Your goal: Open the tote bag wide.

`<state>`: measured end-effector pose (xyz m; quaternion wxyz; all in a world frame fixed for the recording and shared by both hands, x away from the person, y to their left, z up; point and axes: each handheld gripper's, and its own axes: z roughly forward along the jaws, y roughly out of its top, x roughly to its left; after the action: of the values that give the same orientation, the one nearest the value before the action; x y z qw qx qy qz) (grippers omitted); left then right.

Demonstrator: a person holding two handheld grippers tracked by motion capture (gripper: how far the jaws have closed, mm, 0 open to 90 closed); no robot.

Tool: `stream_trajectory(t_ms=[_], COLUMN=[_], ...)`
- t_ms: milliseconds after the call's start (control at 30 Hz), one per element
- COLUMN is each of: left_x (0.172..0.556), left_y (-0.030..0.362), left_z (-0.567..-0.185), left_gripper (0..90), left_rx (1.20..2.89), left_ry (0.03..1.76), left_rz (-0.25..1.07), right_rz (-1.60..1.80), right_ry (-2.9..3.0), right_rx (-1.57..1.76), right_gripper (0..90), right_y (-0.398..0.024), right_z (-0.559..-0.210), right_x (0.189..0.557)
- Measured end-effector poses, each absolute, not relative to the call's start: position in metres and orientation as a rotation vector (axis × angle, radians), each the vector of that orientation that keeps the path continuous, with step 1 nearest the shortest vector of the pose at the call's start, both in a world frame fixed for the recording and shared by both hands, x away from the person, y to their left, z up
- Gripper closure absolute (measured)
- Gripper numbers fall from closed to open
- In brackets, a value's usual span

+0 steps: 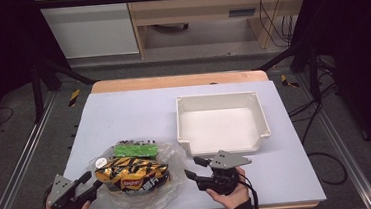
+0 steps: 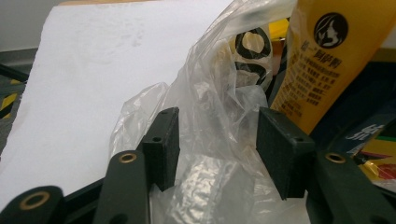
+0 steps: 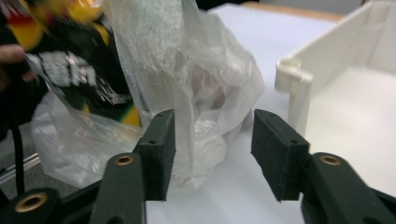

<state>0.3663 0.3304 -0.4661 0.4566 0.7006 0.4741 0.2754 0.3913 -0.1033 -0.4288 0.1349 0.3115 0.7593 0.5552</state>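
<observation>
A clear plastic bag [image 1: 173,158] lies near the table's front edge, holding a yellow-and-black snack packet [image 1: 131,173] and a green packet [image 1: 136,149]. My left gripper [image 1: 91,181] sits at the bag's left end. In the left gripper view its jaws [image 2: 217,144] stand open with loose bag film [image 2: 210,107] between the pads, not pressed, and a yellow packet [image 2: 322,60] beyond. My right gripper [image 1: 192,167] is at the bag's right end, open. In the right gripper view [image 3: 212,144] the bag's crumpled film [image 3: 205,79] hangs between the pads, close to the left one.
A white empty tray [image 1: 218,98] stands on the pale tabletop [image 1: 134,113] just beyond the right gripper; its corner [image 3: 292,77] is close in the right gripper view. A hand holds each gripper at the table's front edge.
</observation>
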Motion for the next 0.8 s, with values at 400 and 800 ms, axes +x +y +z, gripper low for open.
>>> stream_trajectory(t_ms=[400,800], left_x=[0.367,0.367], left_y=[0.332,0.332], left_z=[-0.467,-0.467], left_gripper=[48.5,48.6], left_rx=[1.715,1.719], left_ry=[1.168,1.166], left_rz=[0.677,0.671], right_rz=[1.734,1.696], right_ry=[2.115,2.155], right_rx=[0.783,0.668], right_gripper=[46.8,56.4], right_y=[-0.104,-0.07], right_z=[-0.385,-0.361], right_x=[0.379,0.369])
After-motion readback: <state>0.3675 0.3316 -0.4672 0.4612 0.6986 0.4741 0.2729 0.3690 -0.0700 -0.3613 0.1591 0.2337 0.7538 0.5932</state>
